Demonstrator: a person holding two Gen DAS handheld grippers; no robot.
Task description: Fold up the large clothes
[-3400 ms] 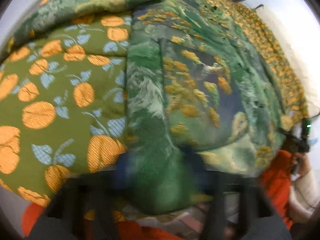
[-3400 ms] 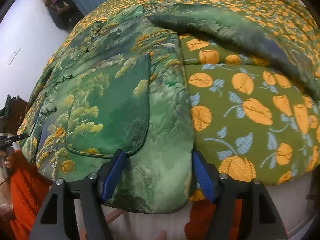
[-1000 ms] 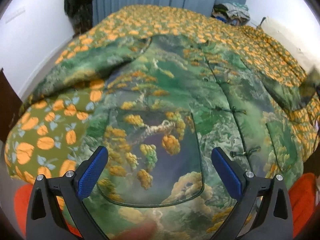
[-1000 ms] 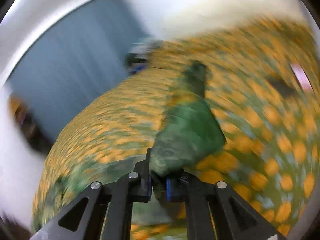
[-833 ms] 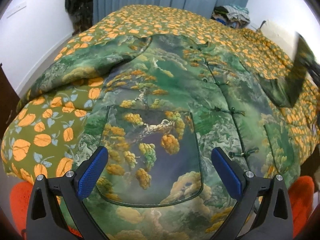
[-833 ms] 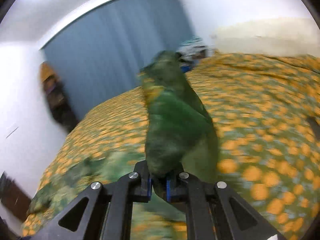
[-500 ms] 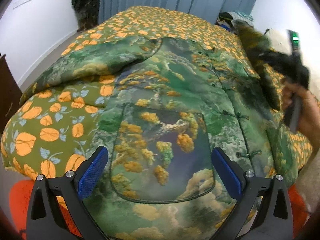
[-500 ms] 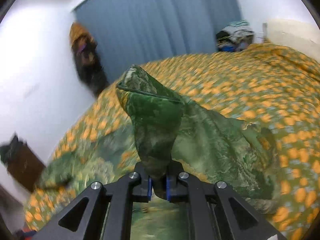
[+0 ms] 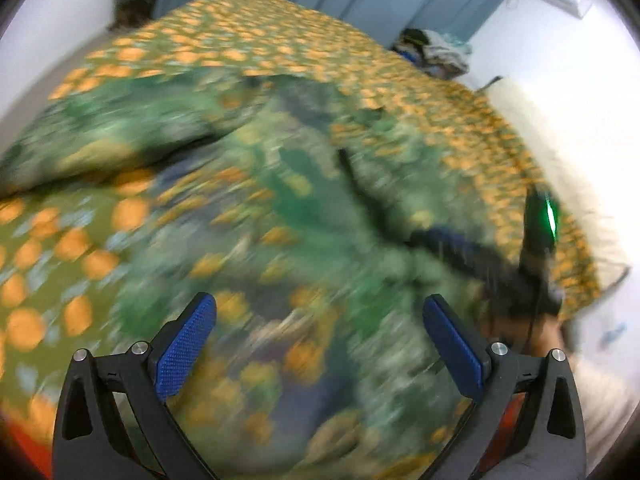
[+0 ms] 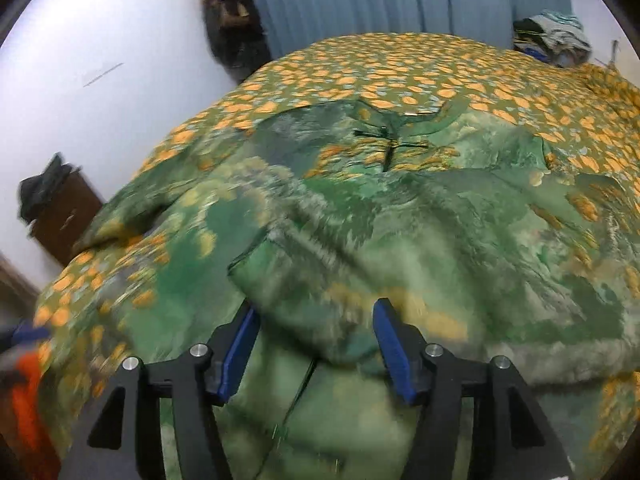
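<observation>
My left gripper (image 9: 320, 344) hangs with its blue pads (image 9: 185, 346) spread wide, nothing between them, above the green brocade jacket (image 9: 280, 216) spread on the orange-patterned bedspread (image 9: 256, 36). That view is badly smeared, yet only there does my right gripper (image 9: 452, 240) appear from outside, dark with a green light, low over the jacket. Its own camera is sharper: right gripper (image 10: 318, 344) parted, the folded-over sleeve (image 10: 320, 280) lying loose between the fingers, and the jacket's collar (image 10: 400, 120) far up the bed.
</observation>
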